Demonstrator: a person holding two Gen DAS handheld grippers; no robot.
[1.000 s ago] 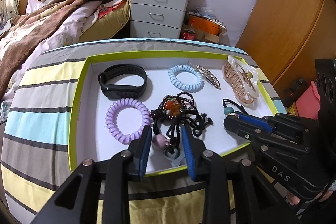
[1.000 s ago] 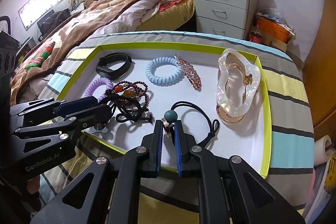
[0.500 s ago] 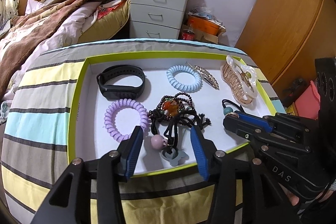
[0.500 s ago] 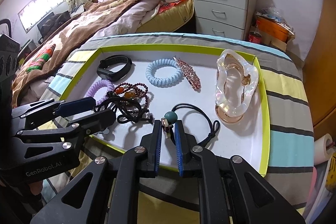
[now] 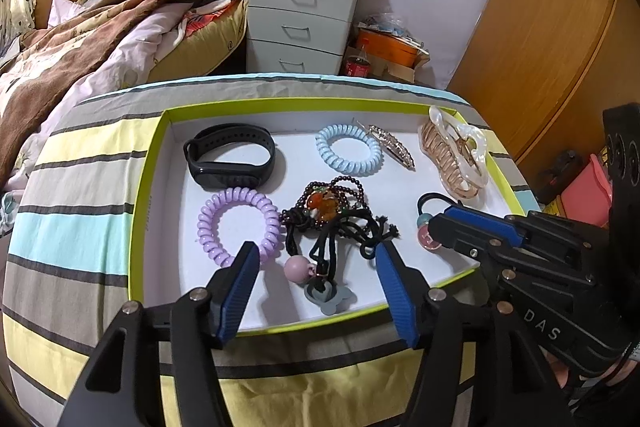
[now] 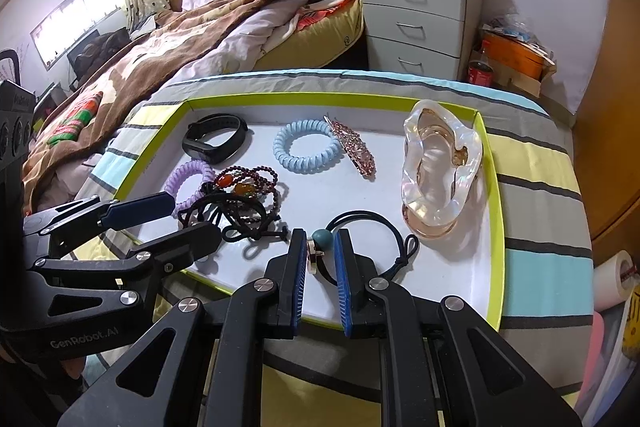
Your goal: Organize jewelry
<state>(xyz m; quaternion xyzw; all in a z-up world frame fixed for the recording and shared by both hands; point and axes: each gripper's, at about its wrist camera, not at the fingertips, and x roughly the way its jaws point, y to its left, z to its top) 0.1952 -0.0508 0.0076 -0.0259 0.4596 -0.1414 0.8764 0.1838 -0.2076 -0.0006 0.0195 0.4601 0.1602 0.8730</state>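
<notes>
A lime-rimmed white tray (image 5: 149, 163) holds the jewelry. My left gripper (image 5: 316, 257) is open at the tray's near edge, its fingers either side of a tangle of black cords and dark beads (image 5: 334, 217) with a pink ball and grey charm (image 5: 328, 297). My right gripper (image 6: 320, 241) is narrowly parted around the round charm of a black hair tie with a teal bead (image 6: 322, 238); it shows in the left wrist view (image 5: 434, 229). A purple coil (image 5: 238, 223), black band (image 5: 230, 157), blue coil (image 5: 347, 155), sparkly clip (image 5: 394, 149) and clear claw clip (image 6: 440, 171) lie apart.
The tray sits on a striped cloth (image 5: 72, 195) over a round-edged surface. A bed with a brown blanket (image 6: 168, 39) is at the back left, a white drawer unit (image 5: 302, 21) behind, wooden doors (image 5: 552, 27) at the right.
My left gripper has opened wide and let go of the cord tangle, drawing back a little. My right gripper's fingers have parted slightly around the hair tie charm.
</notes>
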